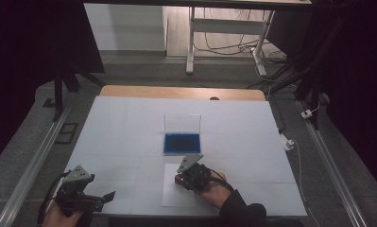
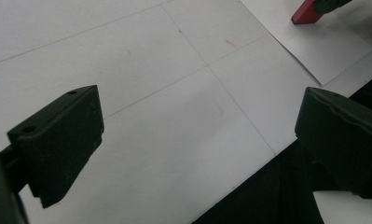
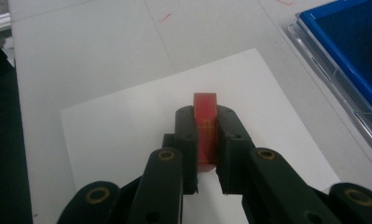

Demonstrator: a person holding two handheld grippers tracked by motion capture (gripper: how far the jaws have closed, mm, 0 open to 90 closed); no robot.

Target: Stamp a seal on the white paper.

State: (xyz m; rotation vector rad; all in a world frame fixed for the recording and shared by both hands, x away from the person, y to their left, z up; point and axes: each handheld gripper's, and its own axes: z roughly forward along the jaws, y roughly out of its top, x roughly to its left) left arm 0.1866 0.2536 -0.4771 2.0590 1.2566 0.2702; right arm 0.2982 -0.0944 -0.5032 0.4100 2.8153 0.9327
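A small red block (image 3: 205, 101) stands upright between the two black jaws of my right gripper (image 3: 205, 133), which is shut on it just over a white sheet of paper (image 3: 123, 121). In the high view this gripper (image 1: 180, 178) sits at the near middle of the table, held by a hand in a dark sleeve. My left gripper (image 1: 108, 196) rests at the near left corner, its jaws spread wide with nothing between them (image 2: 197, 135). From the left gripper view, the red block (image 2: 307, 14) appears far off at the upper right.
A shallow blue case (image 1: 182, 143) with its clear lid (image 1: 182, 124) standing open lies just beyond the paper (image 1: 172, 194). In the right gripper view the case's rim (image 3: 333, 70) is close on the right. The table's front edge (image 2: 249, 179) runs under the left gripper.
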